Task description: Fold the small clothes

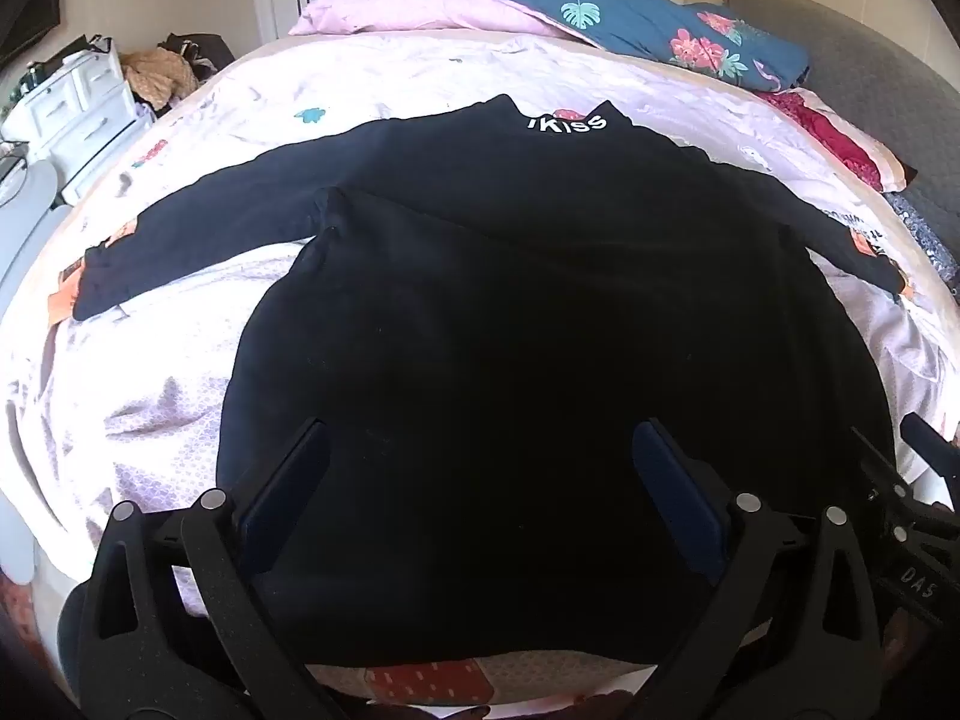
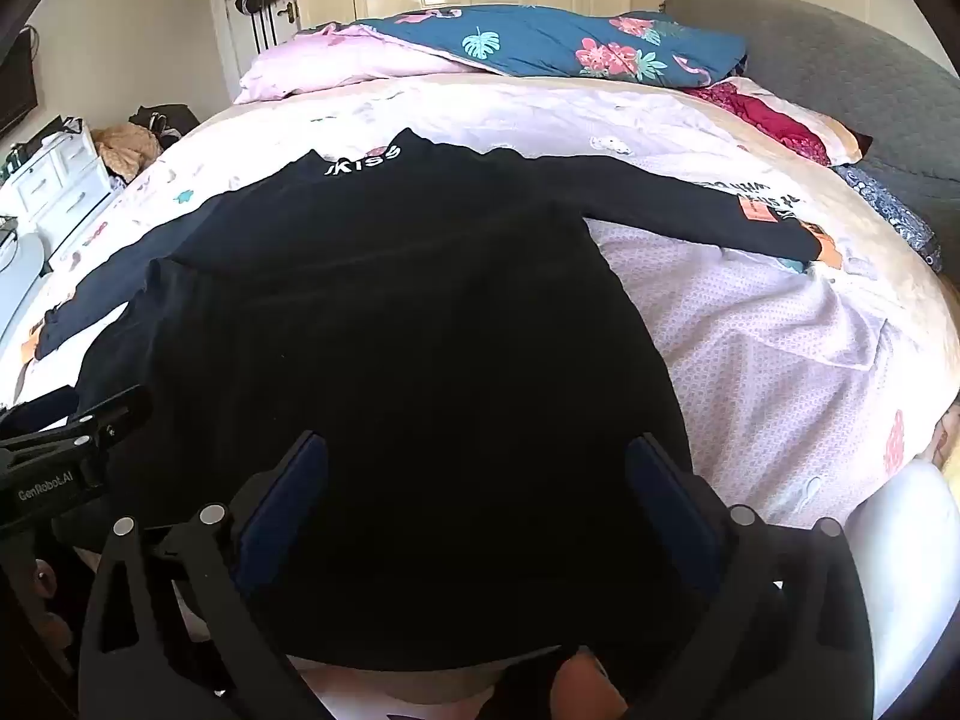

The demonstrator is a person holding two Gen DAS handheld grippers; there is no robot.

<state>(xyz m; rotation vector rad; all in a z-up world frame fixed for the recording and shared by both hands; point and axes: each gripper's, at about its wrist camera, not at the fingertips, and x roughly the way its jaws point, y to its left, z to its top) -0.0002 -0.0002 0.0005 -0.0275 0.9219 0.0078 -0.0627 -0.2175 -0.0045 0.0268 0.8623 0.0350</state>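
Both of your grippers hang over the near end of the black long-sleeved top (image 1: 510, 300), which lies spread flat on the bed's quilt (image 1: 150, 390), collar with the white lettering (image 1: 567, 123) at the far end and a sleeve stretched out to each side. Your left gripper (image 1: 480, 480) has its jaws spread wide with nothing pinched; dark cloth fills the whole gap between them, and the hem runs just behind the jaws, close to you. Your right gripper (image 2: 477, 480) is the same: jaws wide, nothing held, the body of the top between and ahead of them, its right edge just outside the right-hand finger. The fold looks not yet started, so the likely first move is a sleeve or a side. Choose one and work out from the jaws: the left sleeve (image 1: 198, 240) lies well ahead and to the left of your left jaws, the right sleeve (image 2: 720, 222) well ahead and to the right of your right jaws. Bring one finger under the cloth edge so you catch the top and not the quilt beneath, which is rumpled and would lift with it. There is a ridge in the cloth ahead and left of the left jaws; flatten it first. Keep the two tools apart, since they stand close side by side.
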